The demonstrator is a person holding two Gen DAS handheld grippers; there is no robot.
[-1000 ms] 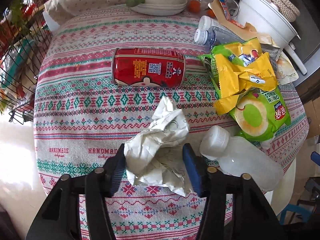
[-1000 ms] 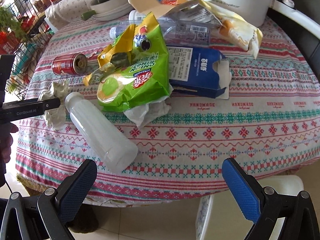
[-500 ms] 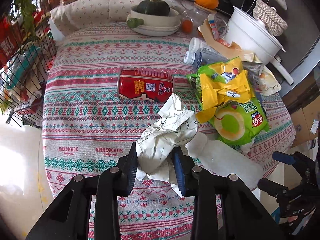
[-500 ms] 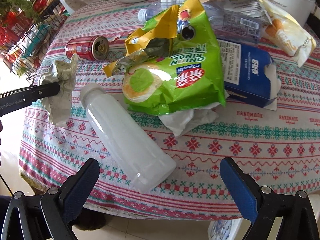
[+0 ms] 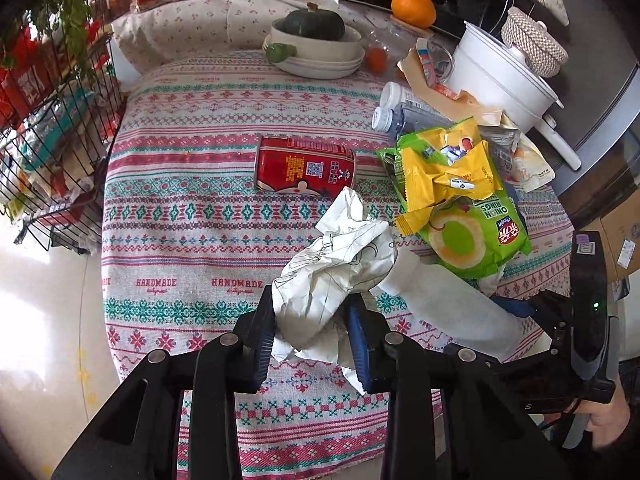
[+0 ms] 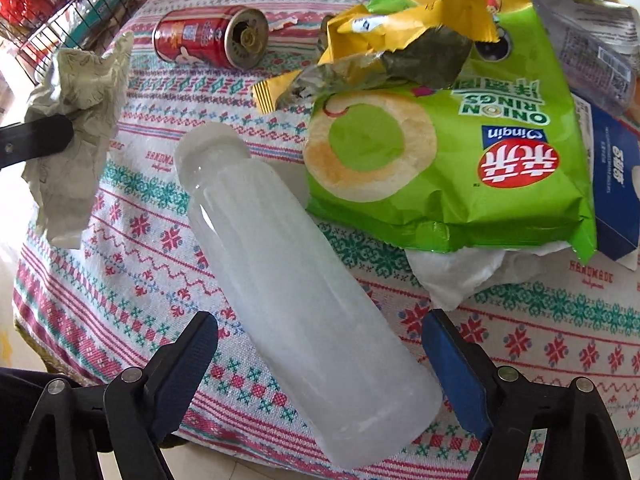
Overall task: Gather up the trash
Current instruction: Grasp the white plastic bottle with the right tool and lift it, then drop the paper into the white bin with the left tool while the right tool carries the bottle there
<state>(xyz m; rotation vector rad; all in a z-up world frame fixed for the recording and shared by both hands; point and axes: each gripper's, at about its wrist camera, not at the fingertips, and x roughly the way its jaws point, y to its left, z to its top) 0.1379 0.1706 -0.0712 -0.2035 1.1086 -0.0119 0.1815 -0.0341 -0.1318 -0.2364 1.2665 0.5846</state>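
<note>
The left gripper point(image 5: 314, 334) is pinching a crumpled wad of white paper point(image 5: 336, 276), its creased folds hanging clear above the woven patterned tablecloth point(image 5: 192, 240). The right gripper point(image 6: 320, 354) is spread wide, fingers flanking – not touching – a frosted, cylindrical plastic bottle point(image 6: 288, 280) lying on its side beside a glossy green snack bag point(image 6: 448, 152). A dented red can point(image 6: 208, 36) is lying further back.

The left black two-finger gripper with blue pads point(image 5: 312, 336) sits low in the middle of its view, its fingers squeezed close together on something. The right black two-finger gripper with blue pads point(image 6: 320, 344) sits at the bottom of its view, fingers spread wide apart.
</note>
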